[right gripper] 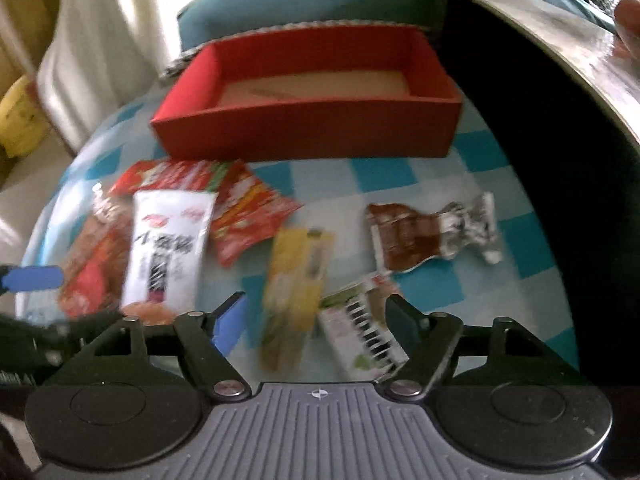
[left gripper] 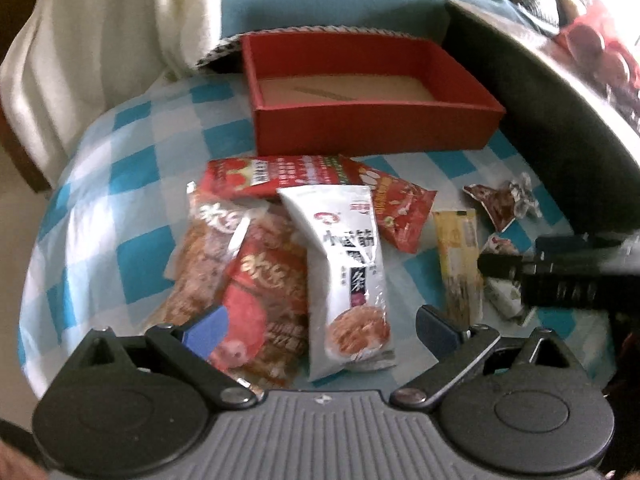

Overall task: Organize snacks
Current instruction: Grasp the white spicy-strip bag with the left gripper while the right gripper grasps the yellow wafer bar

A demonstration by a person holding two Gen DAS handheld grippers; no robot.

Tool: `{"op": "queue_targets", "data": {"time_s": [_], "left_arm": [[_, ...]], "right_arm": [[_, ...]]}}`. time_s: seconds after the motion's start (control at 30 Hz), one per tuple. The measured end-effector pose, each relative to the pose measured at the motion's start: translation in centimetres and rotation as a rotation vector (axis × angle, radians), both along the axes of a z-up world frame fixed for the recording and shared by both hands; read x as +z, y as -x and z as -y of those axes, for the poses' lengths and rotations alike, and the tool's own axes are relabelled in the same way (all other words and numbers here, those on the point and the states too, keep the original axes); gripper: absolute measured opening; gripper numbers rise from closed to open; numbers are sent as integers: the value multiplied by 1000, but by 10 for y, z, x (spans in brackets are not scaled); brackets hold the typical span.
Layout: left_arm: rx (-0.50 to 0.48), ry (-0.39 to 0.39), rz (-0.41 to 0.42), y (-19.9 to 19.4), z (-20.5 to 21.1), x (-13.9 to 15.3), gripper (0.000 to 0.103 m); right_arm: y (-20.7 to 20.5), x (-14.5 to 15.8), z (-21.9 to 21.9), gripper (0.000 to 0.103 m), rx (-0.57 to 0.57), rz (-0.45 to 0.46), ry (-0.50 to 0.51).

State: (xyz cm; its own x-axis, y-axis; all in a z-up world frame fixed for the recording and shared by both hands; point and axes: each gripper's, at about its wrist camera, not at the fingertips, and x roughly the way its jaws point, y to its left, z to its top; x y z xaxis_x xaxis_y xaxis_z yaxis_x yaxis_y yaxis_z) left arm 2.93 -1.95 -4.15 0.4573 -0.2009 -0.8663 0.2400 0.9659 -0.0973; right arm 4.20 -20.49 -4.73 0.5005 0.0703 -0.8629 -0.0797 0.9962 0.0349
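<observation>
1. Red box point(right gripper: 308, 128) is set at the checked cloth's point(right gripper: 400, 172) far edge, long axis crosswise.
2. White packet point(left gripper: 344, 268) is laid lengthwise before it, among the snack pile.
3. Left gripper point(left gripper: 320, 328) and right gripper point(right gripper: 316, 320) are spread wide, holding nothing.

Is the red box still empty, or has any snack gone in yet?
Empty. The red box shows only its bare cardboard floor in both views; the snack packets all lie on the checked cloth.

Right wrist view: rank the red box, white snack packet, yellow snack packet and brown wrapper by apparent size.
1. red box
2. white snack packet
3. yellow snack packet and brown wrapper: look alike, unranked; the yellow one lies nearer the camera and is blurred.
</observation>
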Motion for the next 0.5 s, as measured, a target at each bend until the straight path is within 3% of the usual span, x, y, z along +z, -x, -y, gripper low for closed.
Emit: {"op": "queue_targets", "data": {"time_s": [0.03, 0.2, 0.33, 0.43, 0.5], "left_arm": [[-1, -15, 2, -2, 5, -2, 96], [27, -93, -24, -22, 32, -21, 96], [31, -147, -15, -22, 45, -34, 96], [14, -218, 13, -22, 55, -40, 96], [4, -234, 31, -20, 54, -42, 96]], "right_arm": [[-4, -2, 6, 88, -25, 2, -22], [-25, -25, 18, 88, -93, -52, -200], [-28, -31, 10, 92, -70, -36, -170], [-32, -37, 3, 103, -38, -26, -140], [-33, -37, 3, 103, -36, -15, -128]]}}
